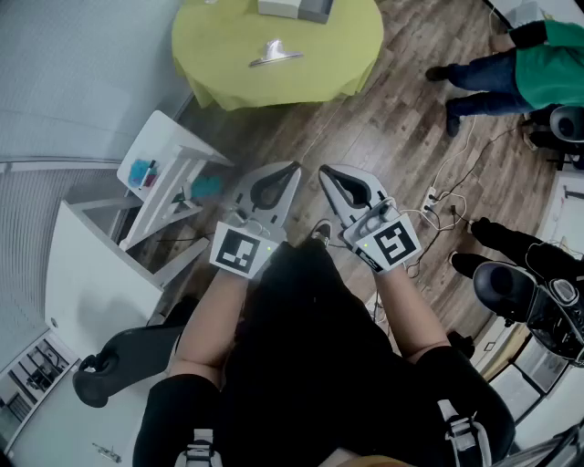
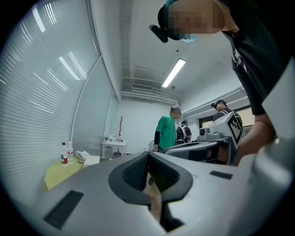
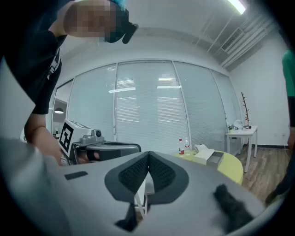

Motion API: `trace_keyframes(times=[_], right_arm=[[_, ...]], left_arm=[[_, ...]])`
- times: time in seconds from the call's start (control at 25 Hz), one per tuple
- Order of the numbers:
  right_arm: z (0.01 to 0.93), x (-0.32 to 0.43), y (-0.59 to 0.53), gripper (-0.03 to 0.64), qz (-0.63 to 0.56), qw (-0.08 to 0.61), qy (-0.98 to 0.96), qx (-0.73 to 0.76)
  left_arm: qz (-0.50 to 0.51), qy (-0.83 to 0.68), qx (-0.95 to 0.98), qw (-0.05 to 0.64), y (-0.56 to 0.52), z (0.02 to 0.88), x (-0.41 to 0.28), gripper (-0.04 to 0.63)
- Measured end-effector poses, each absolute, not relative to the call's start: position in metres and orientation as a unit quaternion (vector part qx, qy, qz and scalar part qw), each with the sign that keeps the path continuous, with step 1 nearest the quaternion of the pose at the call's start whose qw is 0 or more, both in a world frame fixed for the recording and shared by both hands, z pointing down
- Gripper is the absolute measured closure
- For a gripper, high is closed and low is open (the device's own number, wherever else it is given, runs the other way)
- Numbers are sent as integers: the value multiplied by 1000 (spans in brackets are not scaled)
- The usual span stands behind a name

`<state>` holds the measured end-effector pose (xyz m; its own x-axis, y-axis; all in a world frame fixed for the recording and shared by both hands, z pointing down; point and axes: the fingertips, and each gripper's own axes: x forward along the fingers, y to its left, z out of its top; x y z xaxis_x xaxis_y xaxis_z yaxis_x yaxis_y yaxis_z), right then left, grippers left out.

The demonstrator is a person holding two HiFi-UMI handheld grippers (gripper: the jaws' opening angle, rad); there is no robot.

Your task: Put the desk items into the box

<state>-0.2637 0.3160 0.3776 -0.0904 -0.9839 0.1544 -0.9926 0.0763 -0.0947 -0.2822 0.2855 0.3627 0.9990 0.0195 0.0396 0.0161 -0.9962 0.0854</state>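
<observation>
A round yellow-green table (image 1: pixel 274 73) stands ahead of me on the wood floor. It carries a white and grey box (image 1: pixel 294 8) at its far side and a silvery item (image 1: pixel 275 54) nearer me. From the right gripper view the open box (image 3: pixel 209 156) and two small bottles (image 3: pixel 183 146) show on the table. My left gripper (image 1: pixel 294 168) and right gripper (image 1: pixel 323 171) are held side by side close to my body, well short of the table. Both are shut, tips touching, with nothing between them (image 2: pixel 148 154) (image 3: pixel 148 155).
A white side table (image 1: pixel 169 169) with small blue things stands to the left. A person in a green top (image 1: pixel 516 59) is at the far right, above cables and a power strip (image 1: pixel 438 196). A black chair (image 1: pixel 520 292) sits at the right, a dark chair base (image 1: pixel 119 365) at lower left.
</observation>
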Motion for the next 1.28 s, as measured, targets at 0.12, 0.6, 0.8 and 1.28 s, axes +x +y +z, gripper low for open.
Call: trace_keyframes(times=[0.12, 0.6, 0.8, 1.28], right_arm=[[377, -268, 315, 600, 85, 27, -733, 674], [370, -279, 310, 600, 84, 31, -727, 681], [368, -285, 304, 598, 81, 39, -721, 687], [369, -270, 284, 598, 73, 46, -716, 693]], left_arm=[[17, 8, 999, 41, 285, 361, -286, 586], [23, 13, 999, 40, 282, 360, -303, 586], [23, 20, 999, 39, 277, 361, -309, 586], [26, 28, 999, 31, 256, 368, -298, 586]])
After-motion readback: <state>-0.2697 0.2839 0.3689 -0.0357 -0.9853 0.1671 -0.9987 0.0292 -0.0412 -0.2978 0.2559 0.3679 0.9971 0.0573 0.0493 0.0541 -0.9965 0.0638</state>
